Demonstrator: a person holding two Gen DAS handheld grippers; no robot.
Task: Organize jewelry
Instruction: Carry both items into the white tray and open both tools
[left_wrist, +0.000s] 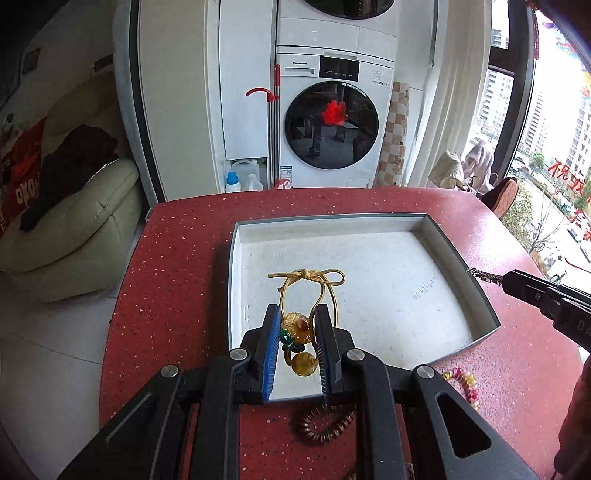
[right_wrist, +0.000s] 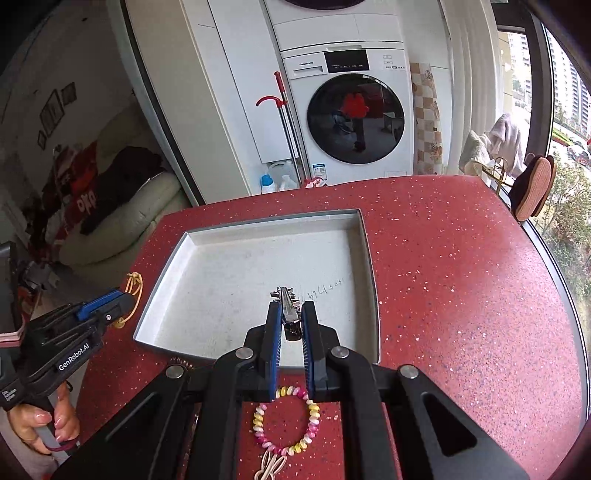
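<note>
My left gripper (left_wrist: 297, 314) is shut on a gold cord hair tie (left_wrist: 308, 278) with amber flower beads, held above the near left part of the grey tray (left_wrist: 458, 258). The cord loop and bow stick out ahead of the fingers. My right gripper (right_wrist: 291, 308) is shut on a silver metal hair clip (right_wrist: 287, 314), hanging over the tray's (right_wrist: 221, 273) middle. In the right wrist view the left gripper (right_wrist: 110, 302) shows at the left with the gold tie (right_wrist: 135, 288). In the left wrist view the right gripper (left_wrist: 517, 282) shows at the right with the clip (left_wrist: 480, 275).
A pink and yellow spiral hair tie (right_wrist: 286, 421) and a brown spiral tie (left_wrist: 325, 424) lie on the red speckled table (right_wrist: 461, 277) in front of the tray. A washing machine (left_wrist: 332, 125), a cream sofa (left_wrist: 74, 221) and a window (left_wrist: 554, 147) stand beyond the table.
</note>
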